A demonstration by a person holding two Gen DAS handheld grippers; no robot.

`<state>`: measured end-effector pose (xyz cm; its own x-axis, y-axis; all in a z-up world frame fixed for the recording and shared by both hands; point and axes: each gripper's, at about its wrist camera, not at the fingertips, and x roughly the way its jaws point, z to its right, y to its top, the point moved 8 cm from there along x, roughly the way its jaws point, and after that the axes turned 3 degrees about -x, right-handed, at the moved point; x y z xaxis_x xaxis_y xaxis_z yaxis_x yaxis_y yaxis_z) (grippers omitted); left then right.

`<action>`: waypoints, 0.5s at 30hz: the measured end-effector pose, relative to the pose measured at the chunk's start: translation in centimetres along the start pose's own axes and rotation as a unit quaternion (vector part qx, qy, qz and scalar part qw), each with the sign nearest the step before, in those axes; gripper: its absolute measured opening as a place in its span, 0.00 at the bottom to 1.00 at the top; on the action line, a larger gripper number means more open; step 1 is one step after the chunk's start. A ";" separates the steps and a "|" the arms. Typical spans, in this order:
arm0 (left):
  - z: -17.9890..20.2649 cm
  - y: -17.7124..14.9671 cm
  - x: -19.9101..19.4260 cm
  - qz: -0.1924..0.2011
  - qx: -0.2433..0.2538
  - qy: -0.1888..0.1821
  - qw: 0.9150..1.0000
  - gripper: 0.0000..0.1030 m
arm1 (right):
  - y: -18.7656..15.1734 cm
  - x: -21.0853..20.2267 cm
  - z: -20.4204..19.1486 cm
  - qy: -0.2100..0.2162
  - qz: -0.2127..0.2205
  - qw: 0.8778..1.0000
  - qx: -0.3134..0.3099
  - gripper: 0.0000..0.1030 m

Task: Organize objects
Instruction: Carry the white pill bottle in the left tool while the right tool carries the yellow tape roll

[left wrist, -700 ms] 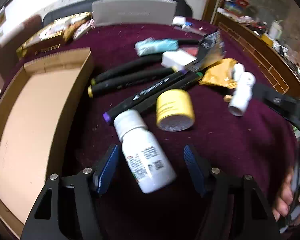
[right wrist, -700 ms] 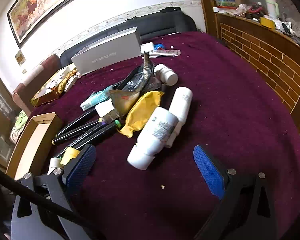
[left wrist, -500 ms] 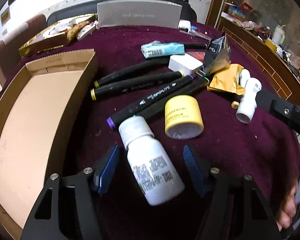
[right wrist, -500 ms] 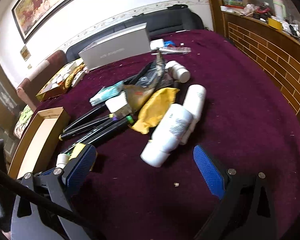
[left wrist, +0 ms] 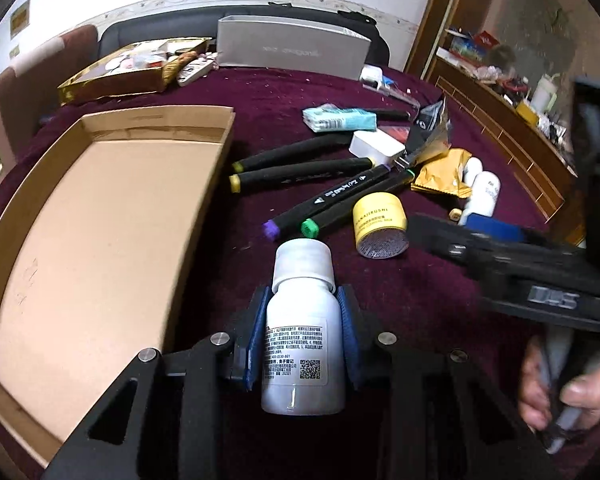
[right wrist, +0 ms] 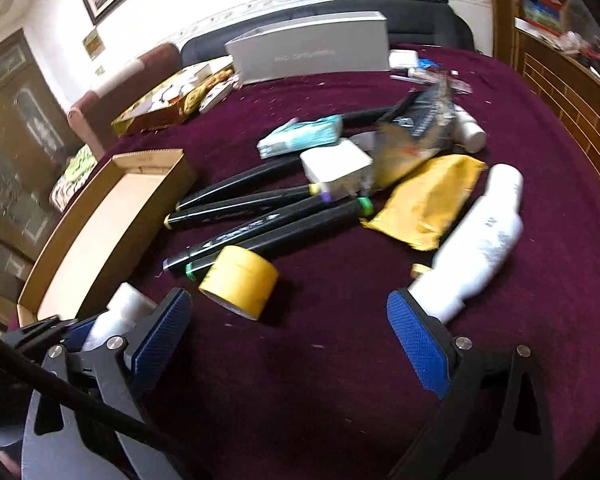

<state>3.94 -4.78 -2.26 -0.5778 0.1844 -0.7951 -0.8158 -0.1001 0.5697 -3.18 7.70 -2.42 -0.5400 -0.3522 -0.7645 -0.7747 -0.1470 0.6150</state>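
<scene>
Leftmost on the maroon cloth [left wrist: 420,312] lies the open cardboard box [left wrist: 100,240], its near corner cut off by the edge of the left wrist view and its floor bare. Just right of it the left gripper [left wrist: 303,312] pinches a white pill bottle [left wrist: 303,344] by the body, blue pads pressed against both sides, cap pointing away; the label's small print is too fine to read. Beyond the cap lie four black markers [left wrist: 300,172], fanned out, their far ends tucked under a white block [left wrist: 376,148] and crinkled wrappers, so their full length is hidden. A yellow jar [left wrist: 380,220] lies on its side beside the green-tipped marker. Further right, a mustard packet [right wrist: 428,200] partly covers more items, and a long white bottle [right wrist: 480,240] lies next to it, its cap end just behind the right claw's blue pad. The right gripper [right wrist: 288,320] is spread wide over bare cloth, nothing between its jaws; in the left wrist view it shows only as a dark blurred bar, with a hand [left wrist: 556,380] on its handle at the frame's edge. Objects along the far wall are motion-smeared and hard to identify.
</scene>
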 end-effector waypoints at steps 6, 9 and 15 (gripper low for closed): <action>-1.1 -0.2 -2.0 0.015 -0.007 -0.001 1.000 0.28 | 0.7 1.9 -1.9 -0.012 -0.013 1.000 -0.004 0.92; -1.5 -0.1 -2.5 0.019 -0.011 -0.004 1.000 0.28 | 0.6 3.1 -2.3 -0.030 -0.028 0.999 -0.008 0.64; -2.4 -0.3 -3.5 0.030 -0.019 -0.007 0.999 0.28 | -0.3 3.7 -2.5 -0.043 -0.046 0.998 -0.006 0.38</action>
<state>6.15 -7.76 -0.14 -0.6250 0.1911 -0.7569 -0.7806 -0.1478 0.6072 -4.16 4.16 -4.96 -0.4925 -0.2568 -0.8316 -0.8192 -0.1857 0.5426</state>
